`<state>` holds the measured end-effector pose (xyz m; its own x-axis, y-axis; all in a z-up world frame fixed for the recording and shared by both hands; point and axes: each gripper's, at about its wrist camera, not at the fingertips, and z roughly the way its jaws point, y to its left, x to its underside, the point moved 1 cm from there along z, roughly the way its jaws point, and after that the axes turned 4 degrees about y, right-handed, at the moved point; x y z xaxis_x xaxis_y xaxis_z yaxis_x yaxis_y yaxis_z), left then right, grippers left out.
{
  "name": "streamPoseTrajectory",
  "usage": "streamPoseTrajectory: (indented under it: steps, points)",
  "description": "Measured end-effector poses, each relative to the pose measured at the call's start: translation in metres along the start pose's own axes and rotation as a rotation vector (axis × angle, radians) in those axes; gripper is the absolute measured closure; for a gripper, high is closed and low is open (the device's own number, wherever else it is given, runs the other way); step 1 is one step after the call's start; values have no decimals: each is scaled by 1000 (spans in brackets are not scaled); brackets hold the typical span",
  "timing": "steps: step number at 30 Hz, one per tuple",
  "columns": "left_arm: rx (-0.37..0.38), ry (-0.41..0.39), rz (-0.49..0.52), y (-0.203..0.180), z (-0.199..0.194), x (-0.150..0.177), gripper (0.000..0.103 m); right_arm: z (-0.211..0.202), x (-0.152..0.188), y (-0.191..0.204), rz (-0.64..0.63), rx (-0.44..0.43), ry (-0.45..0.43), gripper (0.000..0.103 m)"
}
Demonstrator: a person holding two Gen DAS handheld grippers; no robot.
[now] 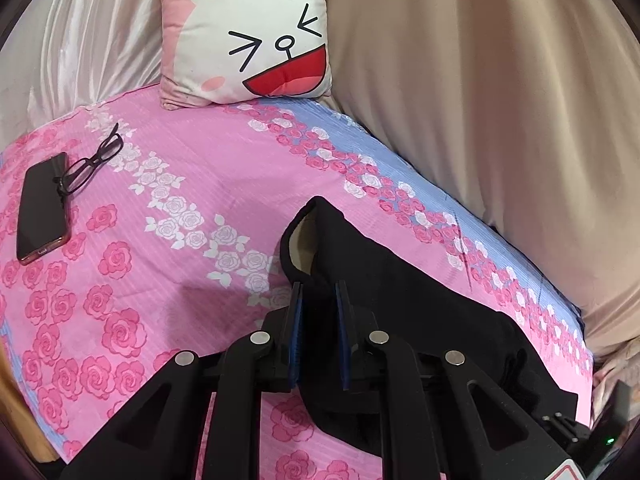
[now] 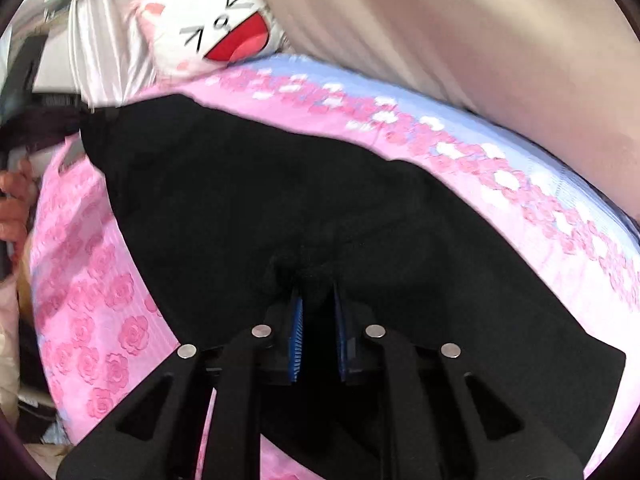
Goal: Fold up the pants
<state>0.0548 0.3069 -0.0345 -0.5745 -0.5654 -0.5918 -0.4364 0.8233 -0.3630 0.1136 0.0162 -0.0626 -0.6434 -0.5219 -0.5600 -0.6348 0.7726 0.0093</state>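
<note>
Black pants (image 1: 400, 280) lie along the right side of a pink floral bed sheet (image 1: 180, 160), one end showing a beige lining. My left gripper (image 1: 319, 292) is shut on the pants at that end, with black cloth pinched between its blue pads. In the right wrist view the pants (image 2: 240, 184) stretch from far left to lower right. My right gripper (image 2: 315, 292) is shut on a puckered bunch of the cloth near the middle. The view is blurred. A hand (image 2: 16, 200) shows at the left edge, beside the far end of the pants.
A phone (image 1: 42, 204) and black glasses (image 1: 90, 164) lie on the sheet at the left. A cartoon cat pillow (image 1: 248, 32) leans at the head of the bed. Beige fabric (image 1: 500, 100) rises along the right side and shiny white fabric (image 1: 80, 40) at the back left.
</note>
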Motion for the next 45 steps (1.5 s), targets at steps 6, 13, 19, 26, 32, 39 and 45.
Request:
streamPoseTrajectory:
  steps: [6,13,19,26,32,39,45]
  points:
    - [29,-4,28,-10,-11,-1,91,-15,11,1,1,-11,-43,74]
    - [204,-94,319,-123,-65,16,98,-108,73,-108,326,60,-196,40]
    - [461,-59,613,-267,-92,77,92,-154,159,-199,641,230,-191,40]
    - [220,-60,490,-226,-62,71,39,-169,201,-212,694,238,-206,36]
    - [-168,-175,454,-139,-44,75,21,-151,202,-206,682,209,-175,36]
    - [-305,-250,592,-139,-1,99,16,-138,184,-186,639,200,-141,36]
    - [-208,-194,681,-138,25,105,16,-142,184,-183,636,239,-112,36]
